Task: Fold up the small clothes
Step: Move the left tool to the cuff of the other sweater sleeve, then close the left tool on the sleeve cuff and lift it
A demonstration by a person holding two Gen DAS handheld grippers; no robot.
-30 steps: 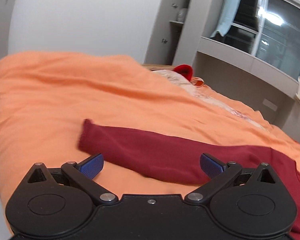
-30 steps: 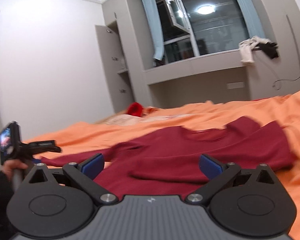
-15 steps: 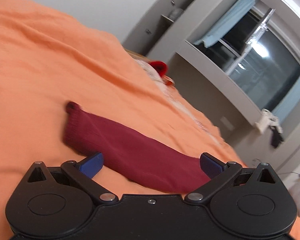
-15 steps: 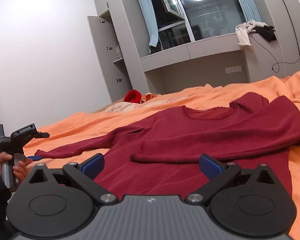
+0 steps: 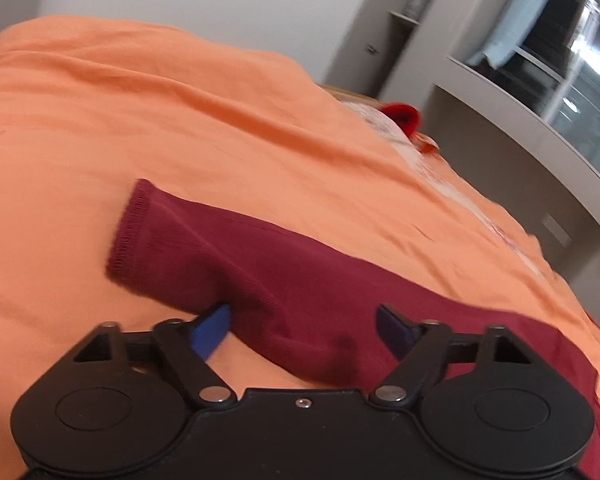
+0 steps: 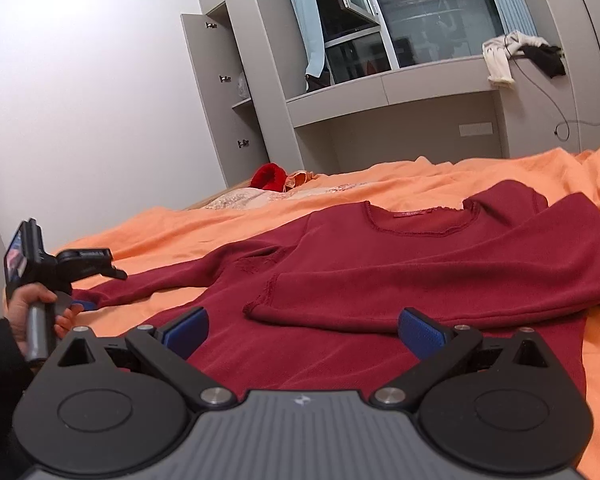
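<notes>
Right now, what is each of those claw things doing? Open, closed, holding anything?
Left gripper: closing around the dark red sleeve, not yet pinching it.
Right gripper: open, empty, above the dark red shirt.

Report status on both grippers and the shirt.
Left gripper closing around outstretched sleeve, not yet clamped. Right gripper open over maroon shirt, other sleeve already folded across. Nothing in the way.

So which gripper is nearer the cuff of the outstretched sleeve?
Left. The left gripper is closing around the sleeve just behind its cuff; the right gripper hovers open over the shirt's body, well away.
</notes>
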